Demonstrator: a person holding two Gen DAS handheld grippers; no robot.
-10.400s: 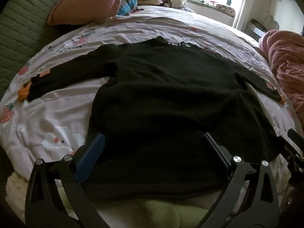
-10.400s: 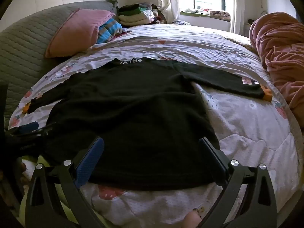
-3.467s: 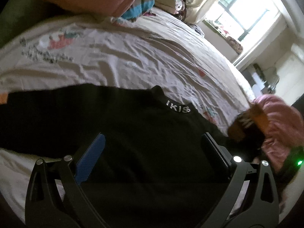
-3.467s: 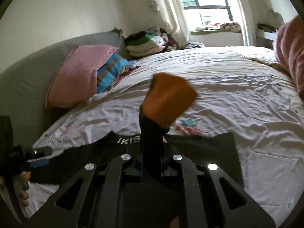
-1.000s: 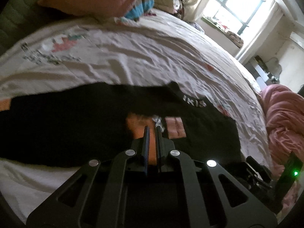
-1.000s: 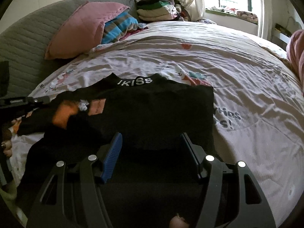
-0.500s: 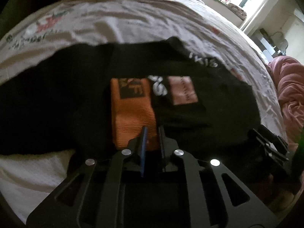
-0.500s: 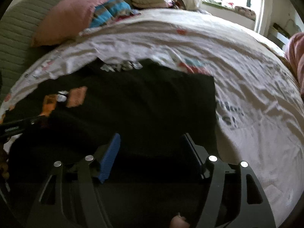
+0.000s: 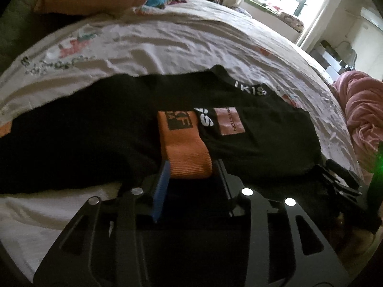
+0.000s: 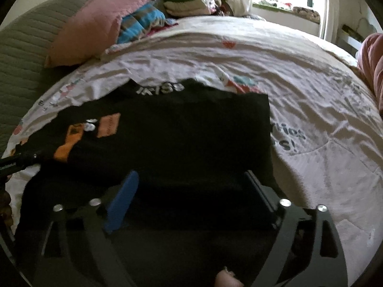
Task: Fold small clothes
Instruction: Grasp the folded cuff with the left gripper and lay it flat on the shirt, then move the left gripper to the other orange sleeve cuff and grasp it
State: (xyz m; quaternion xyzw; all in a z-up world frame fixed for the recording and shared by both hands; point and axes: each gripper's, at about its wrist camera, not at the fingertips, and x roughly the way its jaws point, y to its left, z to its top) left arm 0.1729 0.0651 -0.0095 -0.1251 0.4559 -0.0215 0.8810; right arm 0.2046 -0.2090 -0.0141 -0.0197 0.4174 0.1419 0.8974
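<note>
A black sweater [image 9: 95, 131] lies flat on the bed, with white letters on its collar [image 9: 251, 89]. Its right sleeve is folded across the chest, and the orange cuff [image 9: 184, 153] rests flat on the black cloth. My left gripper [image 9: 192, 167] hovers at the near end of that cuff. Its jaws are opening, and the cuff's end lies loose between the fingertips. In the right wrist view the same sweater [image 10: 191, 131] and cuff [image 10: 69, 143] show. My right gripper [image 10: 190, 174] hangs over the sweater's lower body, jaws opening wide with nothing between them.
The white printed bedsheet [image 10: 311, 95] spreads to the right and beyond the collar. A pink pillow [image 10: 95, 24], a striped cloth [image 10: 141, 24] and a stack of folded clothes [image 10: 189, 4] sit at the headboard. A pink blanket [image 9: 363, 110] is bunched at the right edge.
The left jaws, shut on the orange cuff a second ago, have spread apart and the cuff lies flat on the sweater. The right jaws have widened.
</note>
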